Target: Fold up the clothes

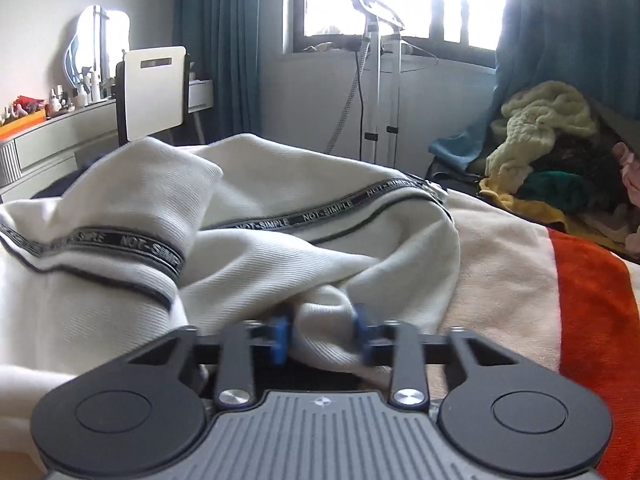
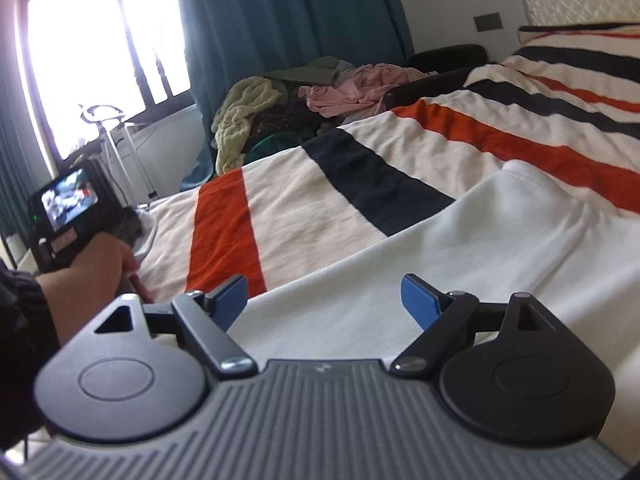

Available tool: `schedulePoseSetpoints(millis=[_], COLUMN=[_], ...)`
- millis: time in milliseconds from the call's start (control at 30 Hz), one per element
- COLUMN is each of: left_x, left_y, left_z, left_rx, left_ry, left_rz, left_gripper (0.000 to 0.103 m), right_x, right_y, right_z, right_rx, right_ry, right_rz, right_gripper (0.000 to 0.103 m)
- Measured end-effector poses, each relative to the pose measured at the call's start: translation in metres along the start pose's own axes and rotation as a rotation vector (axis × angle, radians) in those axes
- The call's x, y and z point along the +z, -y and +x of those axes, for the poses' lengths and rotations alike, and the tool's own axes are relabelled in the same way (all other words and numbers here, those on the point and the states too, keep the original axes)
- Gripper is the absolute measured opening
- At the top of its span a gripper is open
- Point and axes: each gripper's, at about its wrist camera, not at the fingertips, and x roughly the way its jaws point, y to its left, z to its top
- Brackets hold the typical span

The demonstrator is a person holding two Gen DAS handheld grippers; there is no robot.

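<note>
One garment (image 1: 280, 240), possibly pinched, left gripper (image 1: 322, 330)

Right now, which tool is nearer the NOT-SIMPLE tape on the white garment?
Left. The left tool is pinching a fold of the white garment just below the NOT-SIMPLE tape. The right tool hangs open over plain white cloth, no tape in its view.

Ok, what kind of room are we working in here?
A bedroom, most likely. The white garment lies on a bed with a striped blanket, a dresser with a mirror stands by the wall, and a clothes pile sits beside teal curtains.
</note>
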Motion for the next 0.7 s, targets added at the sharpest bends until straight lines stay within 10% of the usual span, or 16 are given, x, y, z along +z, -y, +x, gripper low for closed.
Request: schedulePoseSetpoints(millis=[267, 500, 700], left_x=[0.018, 0.041, 0.022], left_y=[0.003, 0.019, 0.071], left_z=[-0.069, -0.159, -0.216], left_rx=[-0.153, -0.476, -0.829], left_ry=[0.027, -0.014, -0.125], left_rz=[0.024, -0.114, 0.063], left_gripper=[0.012, 0.011, 0.012], right_x=[0.005, 0.01, 0.024], right_y=[0.001, 0.008, 0.033], right_z=[-0.007, -0.009, -0.012], right_rx=[-0.029, -0.115, -0.178], right_ry=[0.043, 0.079, 0.131], right_rz=[-0.024, -0.048, 0.016], right_gripper=[0.085, 0.085, 0.085])
